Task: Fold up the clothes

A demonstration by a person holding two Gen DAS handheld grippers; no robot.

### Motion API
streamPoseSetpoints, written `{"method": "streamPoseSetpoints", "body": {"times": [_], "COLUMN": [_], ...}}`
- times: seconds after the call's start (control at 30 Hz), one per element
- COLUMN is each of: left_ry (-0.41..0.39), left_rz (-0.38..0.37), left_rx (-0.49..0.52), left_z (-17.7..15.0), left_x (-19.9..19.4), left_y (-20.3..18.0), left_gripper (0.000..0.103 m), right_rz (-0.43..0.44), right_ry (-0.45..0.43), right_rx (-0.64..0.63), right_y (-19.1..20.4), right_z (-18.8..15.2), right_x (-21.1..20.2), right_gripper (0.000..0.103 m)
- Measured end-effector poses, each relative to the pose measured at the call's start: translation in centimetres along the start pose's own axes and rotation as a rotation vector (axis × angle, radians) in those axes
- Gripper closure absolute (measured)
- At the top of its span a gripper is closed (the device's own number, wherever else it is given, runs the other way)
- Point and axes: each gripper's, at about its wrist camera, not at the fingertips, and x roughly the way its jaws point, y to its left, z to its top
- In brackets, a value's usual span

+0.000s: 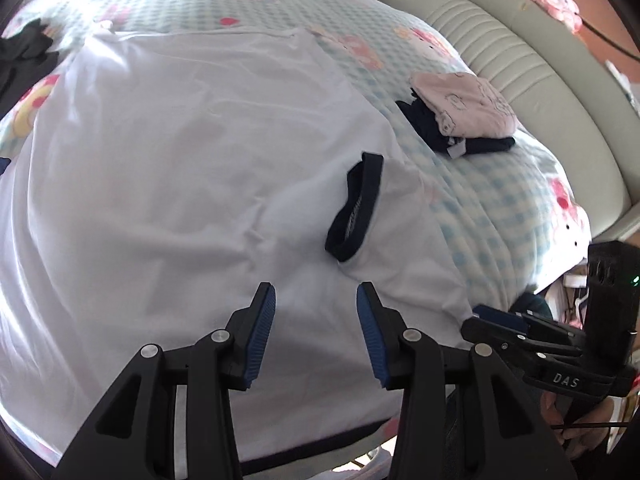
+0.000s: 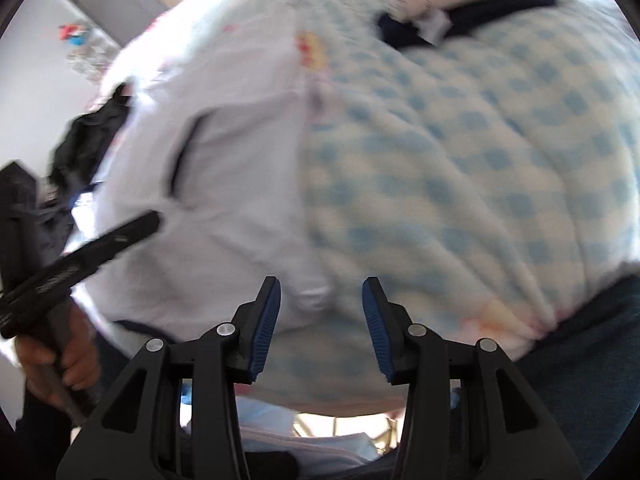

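A white shirt (image 1: 180,184) lay spread flat over the checked quilt (image 1: 500,208), its navy collar (image 1: 354,208) toward the right. The left gripper (image 1: 316,304) hung above the shirt's near edge, jaws parted about halfway and empty. The right gripper (image 2: 322,300) was over the shirt's side edge where it met the quilt, jaws likewise half open, gripping nothing. Beyond the collar sat a folded stack: a pink garment (image 1: 464,104) on a navy one (image 1: 452,136). A dark cloth (image 1: 24,56) lay at the far left, and a padded headboard (image 1: 532,64) ran behind. The right view was blurred.
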Motion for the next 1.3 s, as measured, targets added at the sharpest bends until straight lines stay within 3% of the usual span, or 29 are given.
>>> {"method": "streamPoseSetpoints", "body": {"times": [0.17,0.3,0.43,0.5,0.63,0.7,0.8,0.9,1.07,1.2,1.3], "left_ry": [0.038,0.087,-0.038,-0.08,-0.087,-0.084,-0.068,-0.158,-0.33,-0.371,-0.37], "left_rz": [0.005,0.008,-0.103,-0.076,-0.018,0.009,0.013,0.007,0.095,0.13,0.105], "left_rx": [-0.018,-0.016,-0.036,-0.055,-0.13,-0.163,-0.205,-0.265,-0.419,-0.555,-0.614], "left_z": [-1.3,-2.6,-3.3,-3.0,-3.3,-4.0,-5.7,-7.0,-6.8,-5.5,-4.6], "left_x": [-0.2,-0.3,-3.5,-4.4,-4.7,-4.8,-5.3,-8.1,-12.3,-12.7,-11.9], "left_y": [0.8,1.7,2.6,3.2,5.4,6.6,8.6,10.8,16.3,22.0,24.9], "left_gripper": [0.059,0.059,0.058,0.058,0.058,0.058,0.058,0.058,0.058,0.058,0.055], "right_rz": [-0.045,-0.138,-0.113,-0.076,-0.01,0.004,0.016,-0.035,0.059,0.1,0.108], "right_ry": [0.047,0.097,0.058,0.01,-0.055,-0.032,0.042,0.129,0.061,0.054,0.08], "right_rx": [-0.053,-0.037,0.0,-0.033,-0.102,-0.146,-0.18,-0.189,-0.252,-0.286,-0.314], "right_y": [2.5,0.9,-0.2,0.9,4.2,7.9,9.3,9.2,11.8,14.4,16.5], "right_z": [-0.2,-1.8,-2.3,-1.5,0.8,1.5,1.6,0.4,0.7,2.1,2.8], "right_x": [2.3,2.8,0.1,-1.3,-2.1,1.1,4.7,7.2,5.2,5.6,7.1], "right_gripper": [0.055,0.057,0.057,0.057,0.055,0.054,0.055,0.054,0.053,0.053,0.053]}}
